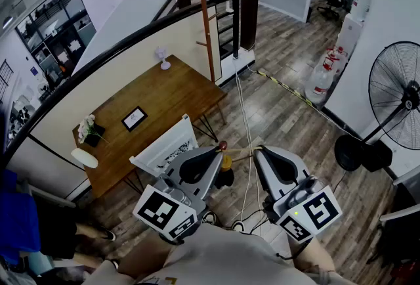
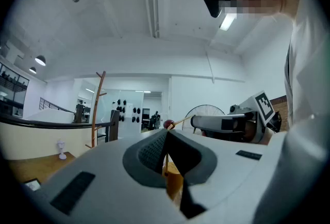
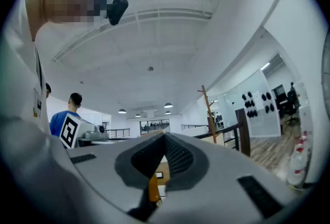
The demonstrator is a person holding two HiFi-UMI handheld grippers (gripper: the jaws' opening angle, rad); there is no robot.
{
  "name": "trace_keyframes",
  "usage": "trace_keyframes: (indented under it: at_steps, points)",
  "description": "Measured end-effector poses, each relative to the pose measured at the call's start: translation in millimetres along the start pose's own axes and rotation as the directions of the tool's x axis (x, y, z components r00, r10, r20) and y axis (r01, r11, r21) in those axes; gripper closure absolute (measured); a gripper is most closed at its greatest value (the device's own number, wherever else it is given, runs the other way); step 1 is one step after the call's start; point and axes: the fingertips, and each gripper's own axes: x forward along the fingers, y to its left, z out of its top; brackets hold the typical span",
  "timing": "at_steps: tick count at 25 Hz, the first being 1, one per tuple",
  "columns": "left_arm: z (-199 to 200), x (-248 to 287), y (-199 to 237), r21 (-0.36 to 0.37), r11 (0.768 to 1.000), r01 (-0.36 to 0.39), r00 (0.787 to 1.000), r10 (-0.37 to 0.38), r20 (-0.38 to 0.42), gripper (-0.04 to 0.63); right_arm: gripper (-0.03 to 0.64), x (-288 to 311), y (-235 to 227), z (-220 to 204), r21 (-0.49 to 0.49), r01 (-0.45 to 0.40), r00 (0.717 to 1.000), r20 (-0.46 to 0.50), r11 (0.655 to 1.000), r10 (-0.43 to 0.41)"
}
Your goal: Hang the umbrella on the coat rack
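The wooden table [image 1: 164, 96] and white chair [image 1: 167, 146] stood between me and the coat rack [image 1: 205, 21], left of its pole. My left claw [image 1: 216, 152], well short of the rack, pinched the umbrella [image 1: 226, 160]. Its thin rod ran crosswise, red knob [image 2: 168, 124] leftward, the other end toward my right claw [image 1: 257, 153], likewise closed on the orange part. A fan [image 1: 400, 96] stood far right of the rack.

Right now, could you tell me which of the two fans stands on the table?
The small white fan, at the far edge of the wooden table; the big black fan stands on the floor instead.
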Motion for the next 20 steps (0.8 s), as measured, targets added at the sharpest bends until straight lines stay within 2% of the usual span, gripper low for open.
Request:
trace_keyframes:
  at_steps: [6, 12, 20]
  points:
    - [-6, 12, -14, -0.024, 0.999, -0.022, 1.0, 0.022, 0.0, 0.592, 0.614, -14, -9, -4, 0.03, -0.037, 0.999, 0.007, 0.999, 0.037]
    - [-21, 25, -36, -0.03, 1.0, -0.003, 1.0, 0.002, -0.027, 0.592, 0.614, -31, -28, -13, 0.072, -0.019, 1.0, 0.001, 0.997, 0.019]
    - [-29, 41, -49, -0.059, 0.998, 0.0, 0.999, -0.003, -0.041, 0.592, 0.614, -47, -43, -13, 0.067, -0.011, 1.0, -0.015, 0.998, 0.012]
